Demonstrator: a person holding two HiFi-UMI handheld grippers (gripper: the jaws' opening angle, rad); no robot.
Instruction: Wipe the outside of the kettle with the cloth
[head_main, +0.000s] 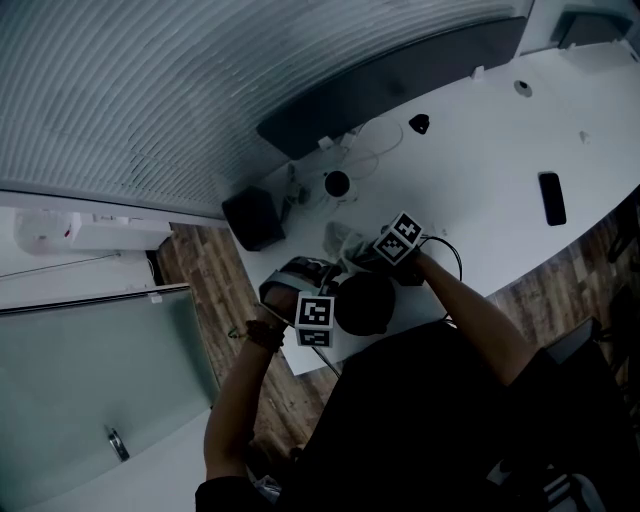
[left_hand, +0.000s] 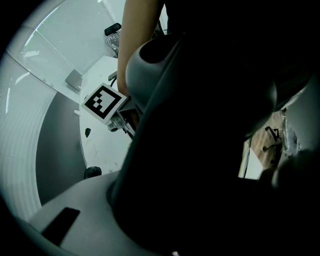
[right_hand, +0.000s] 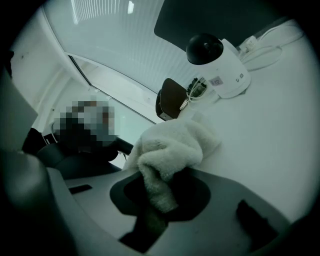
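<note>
The right gripper (right_hand: 160, 200) has its smooth grey fingers (right_hand: 250, 200) pinched on a thick, fluffy white cloth (right_hand: 172, 150), whose bunched folds bulge out above them and hang over the matte white surface (right_hand: 280, 130). The left gripper (head_main: 305, 285) sits at the near edge of that surface, just beside the right one; its fingers (left_hand: 75, 215) are closed on the kettle (left_hand: 210, 150), a dark, rounded body with a curved grey part at its top that fills almost the whole left gripper view. From the head view the kettle shows as a black round shape between the two marker cubes, with the cloth just beyond it. Farther back stands a glossy white camera (right_hand: 220, 65) with a black dome
</note>
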